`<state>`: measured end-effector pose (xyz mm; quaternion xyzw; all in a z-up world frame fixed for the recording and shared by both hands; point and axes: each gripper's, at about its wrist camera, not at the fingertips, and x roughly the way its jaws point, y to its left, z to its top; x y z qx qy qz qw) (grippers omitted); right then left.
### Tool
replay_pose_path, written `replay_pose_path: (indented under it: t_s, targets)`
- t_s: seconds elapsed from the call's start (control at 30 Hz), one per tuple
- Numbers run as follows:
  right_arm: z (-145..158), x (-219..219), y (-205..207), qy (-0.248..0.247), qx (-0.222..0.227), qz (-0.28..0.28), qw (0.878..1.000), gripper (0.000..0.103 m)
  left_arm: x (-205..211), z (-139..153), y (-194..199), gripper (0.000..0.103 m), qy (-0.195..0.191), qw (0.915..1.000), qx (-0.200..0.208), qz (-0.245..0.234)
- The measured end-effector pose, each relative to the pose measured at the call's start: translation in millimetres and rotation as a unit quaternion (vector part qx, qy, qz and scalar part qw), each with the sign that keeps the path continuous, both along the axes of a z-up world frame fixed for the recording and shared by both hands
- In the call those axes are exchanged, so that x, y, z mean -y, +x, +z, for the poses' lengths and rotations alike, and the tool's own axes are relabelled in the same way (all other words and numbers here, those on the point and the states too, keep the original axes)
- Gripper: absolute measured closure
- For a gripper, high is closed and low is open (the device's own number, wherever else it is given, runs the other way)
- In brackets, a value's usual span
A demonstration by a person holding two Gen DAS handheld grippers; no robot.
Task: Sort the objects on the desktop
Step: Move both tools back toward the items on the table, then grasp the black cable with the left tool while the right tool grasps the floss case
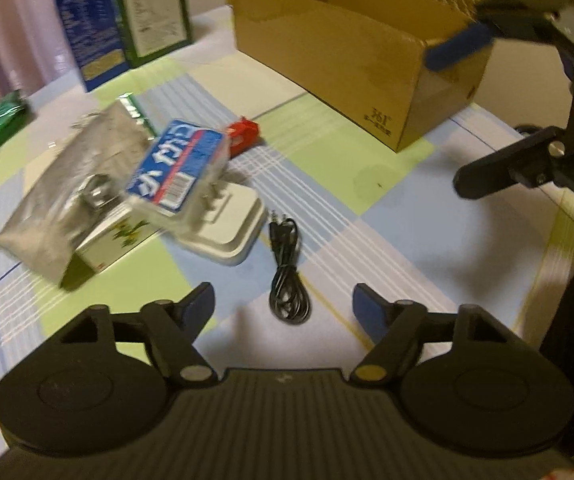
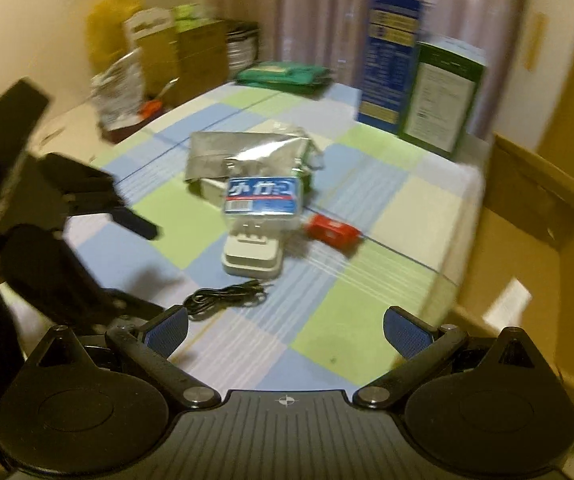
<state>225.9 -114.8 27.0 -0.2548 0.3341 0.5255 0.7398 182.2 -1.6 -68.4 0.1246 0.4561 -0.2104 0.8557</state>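
Both tools are spread wide and hold nothing: the left hand-held gripper (image 1: 283, 312) hangs over a coiled black cable (image 1: 287, 272) on the checked desk (image 1: 367, 208), and the right hand-held gripper (image 2: 285, 334) is beside the open cardboard box (image 1: 351, 52), whose visible inside looks bare. A blue-labelled packet (image 1: 179, 172) leans on a white charger (image 1: 227, 232), a small red box (image 1: 245, 136) just behind.

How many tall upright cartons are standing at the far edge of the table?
2: a blue carton and a green carton side by side near the curtain, the green one nearer the cardboard box. Others may be hidden.
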Motion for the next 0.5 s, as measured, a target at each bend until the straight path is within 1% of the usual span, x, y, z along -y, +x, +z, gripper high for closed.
replay_pose_path:
  t_s: [0.07, 0.13, 0.2, 0.23, 0.3, 0.33, 0.5]
  targets:
    - [-5, -8, 1, -0.007, 0.012, 0.030, 0.999, 0.002, 4, -7, 8, 0.037, 0.005, 0.9998, -0.004, -0.016]
    - [-11, -17, 3, -0.017, 0.021, 0.057, 0.998, 0.002, 8, -13, 17, 0.042, 0.007, 0.9995, -0.008, -0.031]
    - [-18, -26, 5, -0.029, 0.031, 0.083, 0.996, 0.002, 9, -18, 24, 0.051, 0.008, 0.9991, -0.012, -0.040]
    - [-21, -30, 6, -0.034, 0.035, 0.094, 0.994, 0.002, 10, -21, 28, 0.052, 0.007, 0.9988, -0.014, -0.045]
    - [-28, -38, 10, -0.046, 0.042, 0.114, 0.992, 0.002, 12, -25, 34, 0.059, 0.006, 0.9983, -0.019, -0.054]
    - [-31, -41, 12, -0.050, 0.045, 0.121, 0.990, 0.002, 14, -28, 36, 0.060, 0.007, 0.9980, -0.021, -0.060]
    - [-48, -53, 22, -0.075, 0.063, 0.154, 0.983, 0.002, 14, -37, 44, 0.083, 0.008, 0.9968, -0.034, -0.071]
